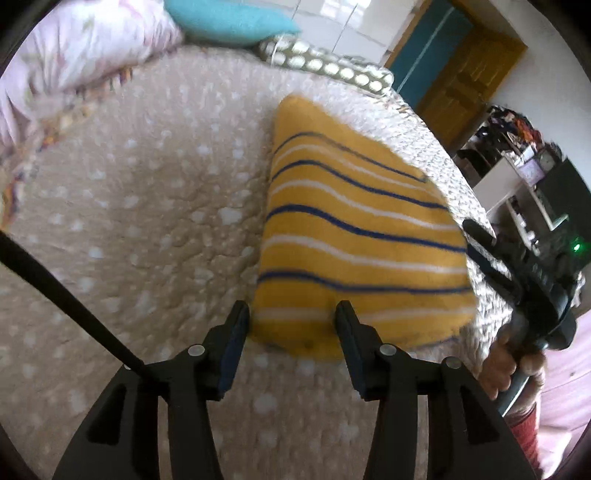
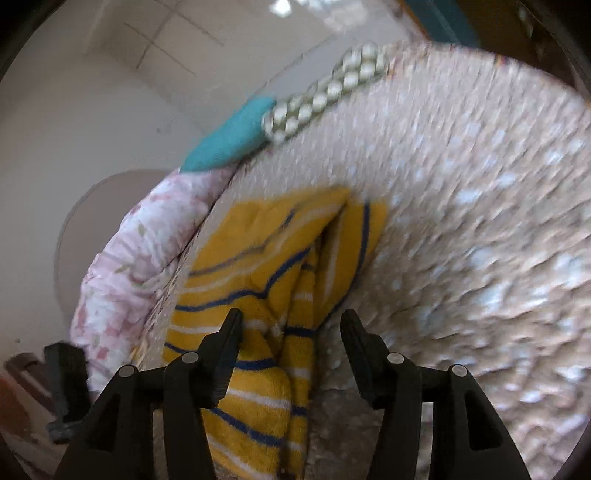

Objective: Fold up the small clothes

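Observation:
A small yellow garment (image 1: 354, 236) with blue and white stripes lies folded flat on the beige spotted bedspread (image 1: 140, 206). My left gripper (image 1: 291, 314) is open, its jaws spread at the garment's near edge, holding nothing. The right gripper's body (image 1: 532, 280) shows at the right, beside the garment, in a hand. In the right wrist view the garment (image 2: 266, 280) lies with its layered, creased edges toward me. My right gripper (image 2: 291, 323) is open just above its near end, holding nothing.
A pink floral quilt (image 1: 74, 48), a teal pillow (image 1: 229, 18) and a dotted olive pillow (image 1: 332, 66) lie at the bed's far side. The bed's edge (image 1: 454, 162) runs along the right, with shelves (image 1: 517, 177) and a wooden door (image 1: 465, 85) beyond.

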{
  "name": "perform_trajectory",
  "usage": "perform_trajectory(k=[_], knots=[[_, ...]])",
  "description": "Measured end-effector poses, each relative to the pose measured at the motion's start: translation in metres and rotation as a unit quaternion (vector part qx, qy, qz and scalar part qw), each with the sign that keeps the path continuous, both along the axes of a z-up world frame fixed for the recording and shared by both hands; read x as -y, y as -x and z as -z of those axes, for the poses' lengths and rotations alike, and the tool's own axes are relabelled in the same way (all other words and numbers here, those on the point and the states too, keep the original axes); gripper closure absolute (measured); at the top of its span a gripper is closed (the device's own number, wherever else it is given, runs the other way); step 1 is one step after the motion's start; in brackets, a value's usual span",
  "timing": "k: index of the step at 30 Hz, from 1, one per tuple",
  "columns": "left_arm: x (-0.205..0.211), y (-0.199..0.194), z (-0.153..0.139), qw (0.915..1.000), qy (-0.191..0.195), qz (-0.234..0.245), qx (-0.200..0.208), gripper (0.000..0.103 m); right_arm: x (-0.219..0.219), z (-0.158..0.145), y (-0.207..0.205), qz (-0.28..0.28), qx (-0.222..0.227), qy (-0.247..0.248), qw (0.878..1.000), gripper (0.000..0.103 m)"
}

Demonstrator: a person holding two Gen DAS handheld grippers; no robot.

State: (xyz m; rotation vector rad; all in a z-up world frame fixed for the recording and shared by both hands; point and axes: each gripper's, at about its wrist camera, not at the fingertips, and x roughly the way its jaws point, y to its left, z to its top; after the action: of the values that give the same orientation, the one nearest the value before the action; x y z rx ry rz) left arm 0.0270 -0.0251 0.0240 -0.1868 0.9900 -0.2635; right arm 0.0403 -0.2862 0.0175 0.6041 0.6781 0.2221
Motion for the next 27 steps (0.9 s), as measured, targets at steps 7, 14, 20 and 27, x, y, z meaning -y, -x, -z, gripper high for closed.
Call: perform_trajectory(k=[7, 14, 20, 27], knots=[[0.029, 0.015, -0.015, 0.9967, -0.046, 0.025, 0.062, 0.033, -0.023, -0.043, 0.006, -0.031, 0.070, 0.003, 0.997, 0.061], [0.057, -0.005, 0.019, 0.9926, -0.115, 0.016, 0.036, 0.032, -0.011, 0.025, -0.060, -0.021, -0.018, -0.051, 0.998, 0.084], [0.058, -0.008, 0.021, 0.9918, -0.126, 0.005, 0.021, 0.030, 0.028, 0.019, -0.043, 0.069, 0.008, -0.070, 0.995, 0.074], [0.061, -0.021, -0.045, 0.9917, -0.087, 0.005, 0.094, 0.029, -0.002, 0.004, -0.047, -0.007, 0.039, -0.073, 0.997, 0.074]])
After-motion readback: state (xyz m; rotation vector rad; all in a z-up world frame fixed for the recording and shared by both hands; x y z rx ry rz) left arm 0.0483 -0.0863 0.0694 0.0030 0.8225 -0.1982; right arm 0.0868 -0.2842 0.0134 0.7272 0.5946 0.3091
